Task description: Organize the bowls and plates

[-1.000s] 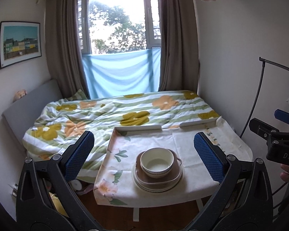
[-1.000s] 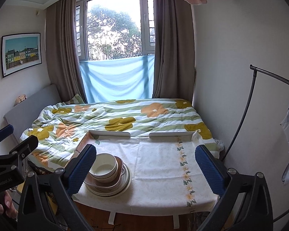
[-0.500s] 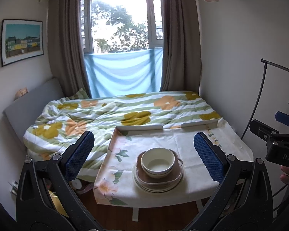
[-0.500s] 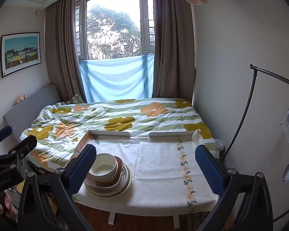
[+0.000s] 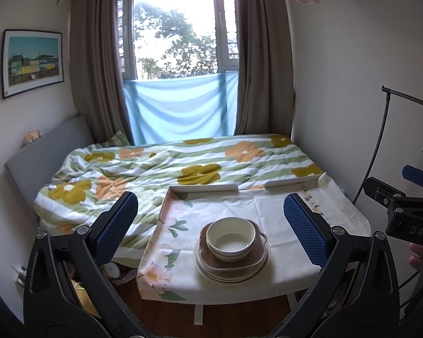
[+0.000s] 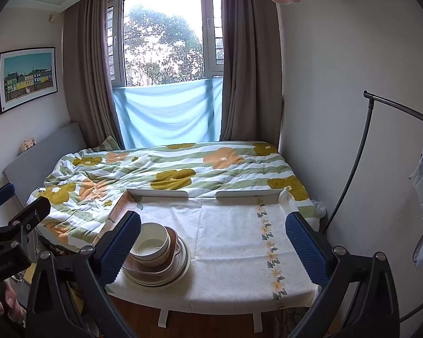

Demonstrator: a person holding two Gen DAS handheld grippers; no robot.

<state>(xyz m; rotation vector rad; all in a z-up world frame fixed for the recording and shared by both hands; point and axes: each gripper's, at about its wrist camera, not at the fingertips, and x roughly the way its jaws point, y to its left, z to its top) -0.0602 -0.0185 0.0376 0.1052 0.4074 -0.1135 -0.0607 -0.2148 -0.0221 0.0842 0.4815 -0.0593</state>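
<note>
Left gripper (image 5: 211,226) held wide apart, empty, clear of the table (image 5: 268,205). Right gripper (image 6: 213,242) likewise spread, gripping nothing. Cream bowl (image 5: 230,238) nested in brown dish (image 5: 256,259), atop stacked plates (image 5: 225,276), near table's front edge at 6 o'clock in left view, 8 o'clock in right view. Floral-quilted bed (image 5: 183,163) behind table at 12 o'clock.
</note>
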